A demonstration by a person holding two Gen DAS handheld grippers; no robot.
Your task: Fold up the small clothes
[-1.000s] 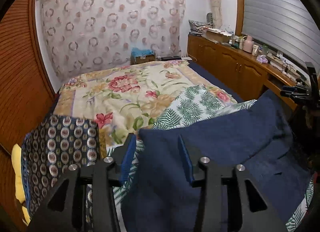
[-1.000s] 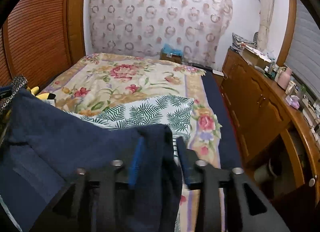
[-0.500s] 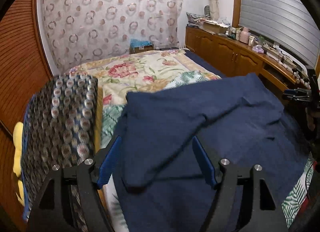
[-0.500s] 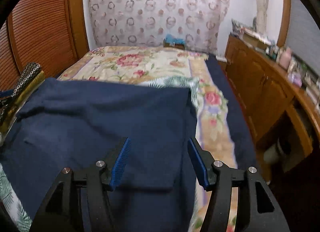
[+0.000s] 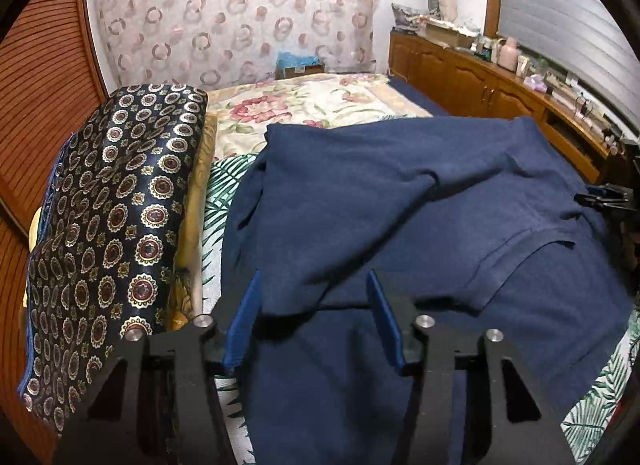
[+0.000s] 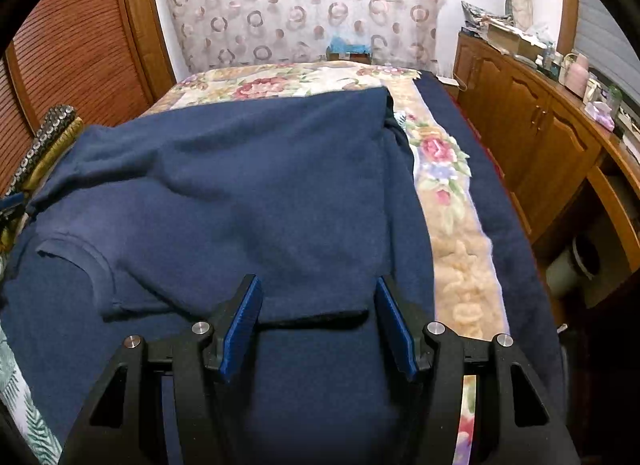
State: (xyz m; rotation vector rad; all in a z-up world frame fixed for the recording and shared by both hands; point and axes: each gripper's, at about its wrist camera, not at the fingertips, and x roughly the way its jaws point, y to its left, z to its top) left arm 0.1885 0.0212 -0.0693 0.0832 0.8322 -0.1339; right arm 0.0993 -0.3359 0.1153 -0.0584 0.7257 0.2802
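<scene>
A navy blue shirt point(image 5: 400, 201) lies folded over on itself on the bed; it also fills the right wrist view point(image 6: 256, 193). Its folded edge lies just ahead of both grippers. My left gripper point(image 5: 314, 305) is open and empty, with the left corner of the fold between its jaws. My right gripper point(image 6: 318, 309) is open and empty over the right corner of the fold. The right gripper's tip shows at the far right of the left wrist view point(image 5: 604, 201).
A folded dark garment with round medallions point(image 5: 116, 225) lies left of the shirt. A leaf-print cloth point(image 5: 218, 201) lies under the shirt on the floral bedspread point(image 6: 444, 169). Wooden cabinets point(image 6: 532, 133) line the right wall, a slatted wooden door point(image 5: 36, 85) the left.
Both grippers carried the shirt's far edge back toward me, laid it down and opened. The shirt now lies folded in half and both grippers are empty.
</scene>
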